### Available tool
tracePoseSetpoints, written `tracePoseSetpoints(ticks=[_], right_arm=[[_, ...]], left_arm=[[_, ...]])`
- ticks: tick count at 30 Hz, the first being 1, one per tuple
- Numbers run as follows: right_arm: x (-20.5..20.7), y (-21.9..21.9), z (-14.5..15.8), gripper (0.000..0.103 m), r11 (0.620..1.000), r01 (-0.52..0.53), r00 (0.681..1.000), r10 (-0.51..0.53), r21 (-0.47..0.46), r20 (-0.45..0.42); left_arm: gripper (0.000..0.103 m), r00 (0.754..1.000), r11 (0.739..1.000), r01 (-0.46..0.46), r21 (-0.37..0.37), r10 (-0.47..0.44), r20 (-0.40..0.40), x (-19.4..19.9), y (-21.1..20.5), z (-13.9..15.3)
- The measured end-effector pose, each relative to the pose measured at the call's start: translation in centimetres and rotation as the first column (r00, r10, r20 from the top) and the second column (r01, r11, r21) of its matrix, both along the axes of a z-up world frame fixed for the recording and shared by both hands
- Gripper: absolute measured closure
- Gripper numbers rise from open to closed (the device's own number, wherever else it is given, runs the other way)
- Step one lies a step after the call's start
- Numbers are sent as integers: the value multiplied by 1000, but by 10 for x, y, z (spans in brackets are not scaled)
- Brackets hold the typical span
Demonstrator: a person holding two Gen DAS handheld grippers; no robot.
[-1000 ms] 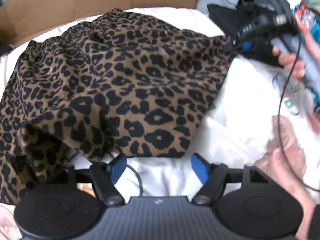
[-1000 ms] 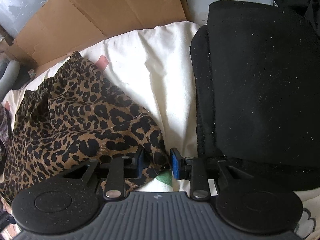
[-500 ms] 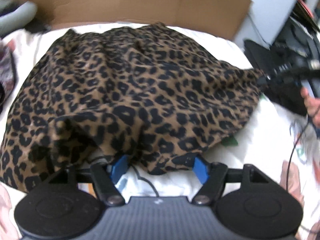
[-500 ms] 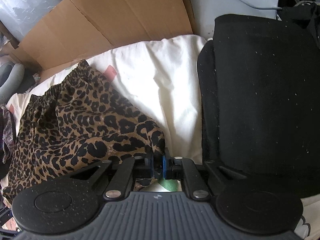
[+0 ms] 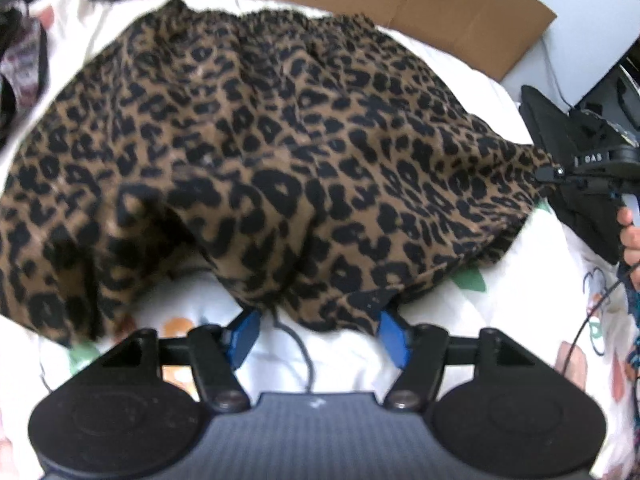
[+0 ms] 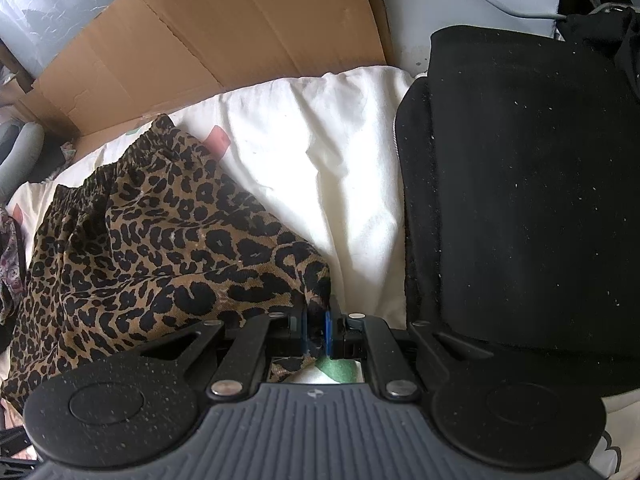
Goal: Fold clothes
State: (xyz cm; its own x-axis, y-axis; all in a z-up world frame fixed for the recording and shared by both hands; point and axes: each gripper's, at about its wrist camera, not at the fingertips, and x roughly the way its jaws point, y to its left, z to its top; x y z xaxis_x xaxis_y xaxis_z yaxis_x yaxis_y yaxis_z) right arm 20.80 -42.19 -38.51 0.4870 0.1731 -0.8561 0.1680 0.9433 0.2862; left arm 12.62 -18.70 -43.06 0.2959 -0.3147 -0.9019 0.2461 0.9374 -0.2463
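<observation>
Where the white bedsheet (image 6: 344,168) covers the work surface, it lies wrinkled and carries small coloured prints, visible near the lower edge of the left wrist view. A flattened cardboard sheet (image 6: 224,28) stands along the far edge of the sheet. A grey cushion (image 6: 20,156) sits at the far left corner, and a patterned cloth (image 5: 24,68) lies at the left margin. A black folded garment (image 6: 520,208) occupies the right side, its edge resting on the sheet.

The leopard-print garment (image 5: 280,152) lies spread across the middle of the sheet, its gathered waistband toward the cardboard. One corner is drawn out to the right.

The right gripper (image 6: 317,326) has its blue pads together, clamped on that corner of the leopard-print garment, just beside the black folded garment. A person's hand (image 5: 630,240) shows at the right edge of the left wrist view, behind this gripper.

The left gripper (image 5: 320,334) stands at the near hem. Its jaws are closing; the hem drapes over the tips of the fingers (image 5: 244,334), and the fabric hangs between them without being pinched. A thin grey cable (image 5: 298,348) runs on the sheet between the fingers.

Bare sheet remains between the garment's right edge and the black folded garment, and along the near edge.
</observation>
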Motion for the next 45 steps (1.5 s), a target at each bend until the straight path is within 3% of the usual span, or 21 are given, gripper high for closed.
tracePoseSetpoints(ticks=[3,6,8,14,18,23,25,27,29,40,45], right_arm=[[-1,1,-1,97,1000,0,1000,0,-1,-2],[-2,2,1,97,1000,3,1000,-3,-6,5],[-3,1,3,98,1000,5,1000,-5,-10,9],[-1,5,11,98,1000,1,1000,0,-28,23],[-1,7,10,98,999,-4,1000,5,-34,19],[-3,7,5,98,999,6,1000,-6,-40,5],[-4,6,5,98,999,9,1000,-8,-36,5],[-4,6,6,98,999,9,1000,-9,-36,6],[-5,6,8,98,999,7,1000,-7,-38,8],[-17,7,43,98,998,8,998,-4,-61,64],[-19,4,49,98,998,23,998,-19,-61,62]], left_arm=[[37,1000,1000,0,23,0,-8,-2,-6,-6],[55,1000,998,2,62,-2,6,-2,-10,-8],[78,1000,998,16,55,-16,6,-1,-8,-3],[95,999,996,40,78,-41,9,0,4,16],[94,997,993,77,94,-79,16,-6,2,25],[79,997,995,74,59,-72,-30,-9,-1,18],[77,997,997,68,45,-66,-45,-9,-2,15],[78,995,996,84,43,-82,-52,-10,-5,13],[99,993,994,101,41,-99,-60,-11,-7,10],[100,973,973,229,-24,-229,-27,-29,-20,41],[100,965,965,258,-45,-259,-34,-31,-19,40]])
